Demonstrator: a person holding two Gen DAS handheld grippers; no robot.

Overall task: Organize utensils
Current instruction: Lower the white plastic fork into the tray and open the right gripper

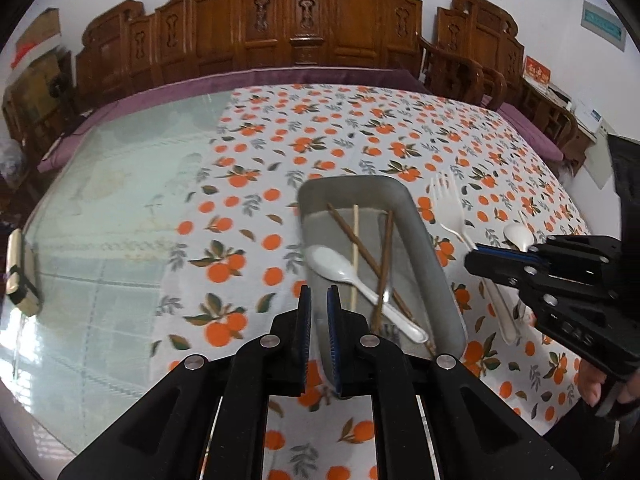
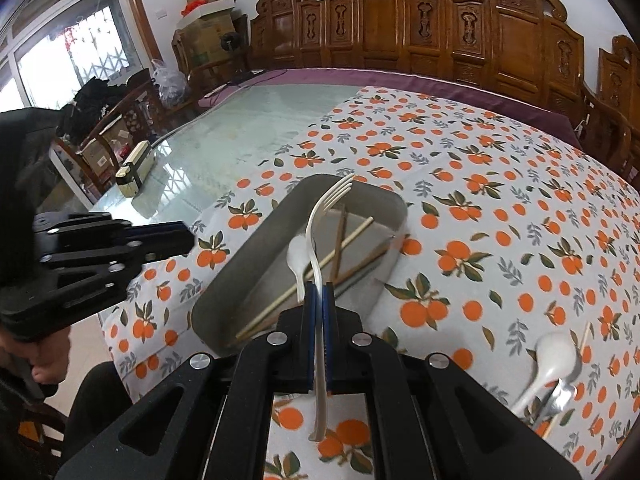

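Note:
A grey metal tray (image 1: 424, 240) (image 2: 240, 264) lies on the orange-print tablecloth. In it lie a white spoon (image 1: 344, 272) (image 2: 298, 256) and several chopsticks (image 1: 360, 248) (image 2: 352, 240), brown and pale. My right gripper (image 2: 319, 288) (image 1: 474, 258) is shut on a white plastic fork (image 2: 320, 216) (image 1: 450, 204), held over the tray's near edge, tines pointing away. My left gripper (image 1: 319, 296) (image 2: 188, 236) hangs over the tray's near left corner, its jaws a narrow gap apart and empty.
Another white spoon (image 2: 556, 360) (image 1: 518, 236) lies on the cloth right of the tray beside a metal utensil (image 2: 558, 396). A cream box (image 2: 134, 168) (image 1: 18, 272) stands on the bare glass at the left. Carved wooden chairs (image 2: 460, 28) line the far side.

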